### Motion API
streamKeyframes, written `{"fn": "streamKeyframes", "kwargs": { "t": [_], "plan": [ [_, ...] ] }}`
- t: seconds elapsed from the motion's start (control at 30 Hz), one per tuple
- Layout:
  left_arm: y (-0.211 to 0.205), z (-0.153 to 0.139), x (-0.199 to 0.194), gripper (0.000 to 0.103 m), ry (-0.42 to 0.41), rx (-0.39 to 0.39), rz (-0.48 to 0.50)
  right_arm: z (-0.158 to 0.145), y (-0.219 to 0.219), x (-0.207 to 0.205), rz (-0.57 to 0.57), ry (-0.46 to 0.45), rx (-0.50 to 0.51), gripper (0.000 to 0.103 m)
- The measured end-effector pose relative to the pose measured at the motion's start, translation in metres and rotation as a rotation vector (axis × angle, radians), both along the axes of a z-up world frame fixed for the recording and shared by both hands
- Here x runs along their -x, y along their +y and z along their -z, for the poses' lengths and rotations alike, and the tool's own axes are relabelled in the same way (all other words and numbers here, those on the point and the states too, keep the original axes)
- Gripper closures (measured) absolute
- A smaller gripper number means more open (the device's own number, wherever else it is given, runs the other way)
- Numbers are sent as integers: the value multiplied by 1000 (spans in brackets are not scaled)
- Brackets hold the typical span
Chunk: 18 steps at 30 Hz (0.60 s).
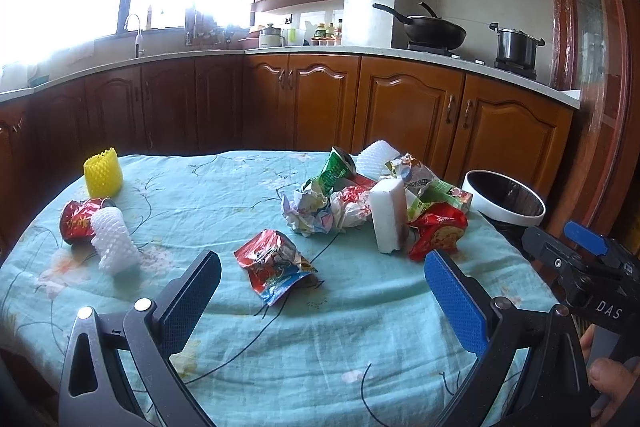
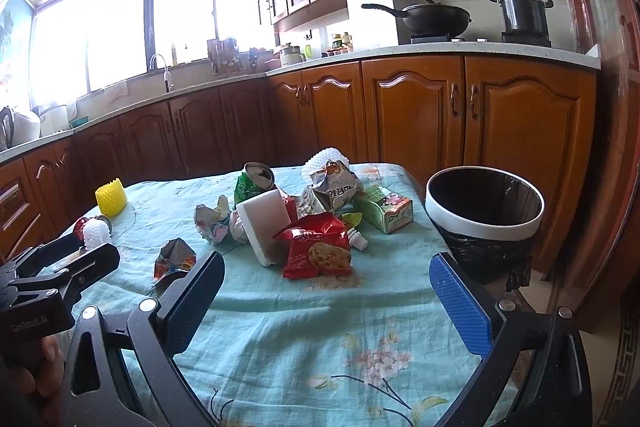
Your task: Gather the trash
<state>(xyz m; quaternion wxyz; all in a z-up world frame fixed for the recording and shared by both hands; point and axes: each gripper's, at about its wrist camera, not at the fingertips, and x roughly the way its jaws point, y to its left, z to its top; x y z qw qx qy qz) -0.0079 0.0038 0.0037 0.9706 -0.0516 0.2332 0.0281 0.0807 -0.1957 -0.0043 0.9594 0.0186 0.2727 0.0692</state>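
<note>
Here my left claw (image 1: 322, 301) hangs low over the near edge of the table (image 1: 320, 347), its fingers spread wide apart with nothing between them. My right claw (image 2: 326, 301) is the same: spread wide and empty, above the flowered blue cloth.

I take the white block (image 1: 386, 217) as my mark. It stands upright, a little tilted, in the middle of the trash heap. Just in front of the block, leaning on it, is a red snack bag (image 2: 316, 249). To the block's left lie a wad of crumpled paper (image 1: 308, 213) and, behind that, a green can (image 1: 338, 167) on its side. Behind the block are a white foam net (image 1: 376, 155) and a crumpled silver wrapper (image 2: 334, 187); to its right lies a green carton (image 2: 384, 209). Nearer to me and left of the block, apart from the heap, a red and blue wrapper (image 1: 276, 267) lies alone on the cloth. Well to the block's left sit a red can (image 1: 80, 221) with another white foam net (image 1: 114, 239) against it, and beyond them a yellow foam net (image 1: 102, 173) standing upright.

Right of the block, just past the table's edge, stands the bin (image 2: 484, 211), white-rimmed and lined with a black bag.
</note>
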Motion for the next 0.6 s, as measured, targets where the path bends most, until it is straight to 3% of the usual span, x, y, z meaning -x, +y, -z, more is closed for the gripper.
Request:
{"fn": "streamKeyframes", "kwargs": {
  "t": [0.6],
  "plan": [
    [0, -1, 1, 1, -5, -8, -4, -2, 2, 2, -13, -13, -15, 0]
  ]
}}
